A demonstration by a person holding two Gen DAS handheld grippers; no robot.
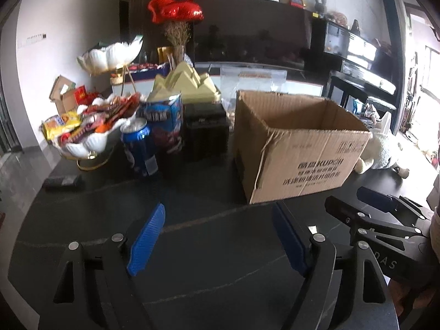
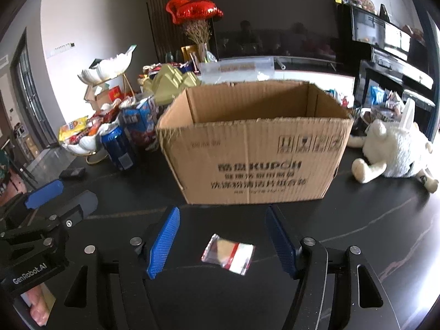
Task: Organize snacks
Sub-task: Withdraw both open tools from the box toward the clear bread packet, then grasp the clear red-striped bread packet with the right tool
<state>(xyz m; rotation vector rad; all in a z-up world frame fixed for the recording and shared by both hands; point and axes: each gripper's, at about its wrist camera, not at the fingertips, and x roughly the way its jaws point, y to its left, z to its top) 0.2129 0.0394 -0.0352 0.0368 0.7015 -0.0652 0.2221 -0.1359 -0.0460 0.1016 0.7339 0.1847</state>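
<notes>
An open-topped cardboard box (image 1: 299,148) (image 2: 255,148) stands on the dark table just beyond both grippers; I cannot see down to its bottom. My left gripper (image 1: 218,209) is open over bare table, nothing between its blue pads. My right gripper (image 2: 221,211) is open too. A small silver snack packet (image 2: 228,253) with a red stripe lies on the table between its fingers, touching neither pad. At the left, a white shell-shaped bowl (image 1: 88,140) (image 2: 82,143) is heaped with snack packets. A blue can (image 1: 139,145) and a blue snack carton (image 1: 165,118) stand beside it.
A white plush toy (image 2: 396,154) lies right of the box. A black case (image 1: 206,132) and a yellow-green mountain-shaped ornament (image 1: 187,85) stand behind the can. A small dark object (image 1: 62,181) lies at the table's left. The table edge (image 1: 41,189) curves nearby.
</notes>
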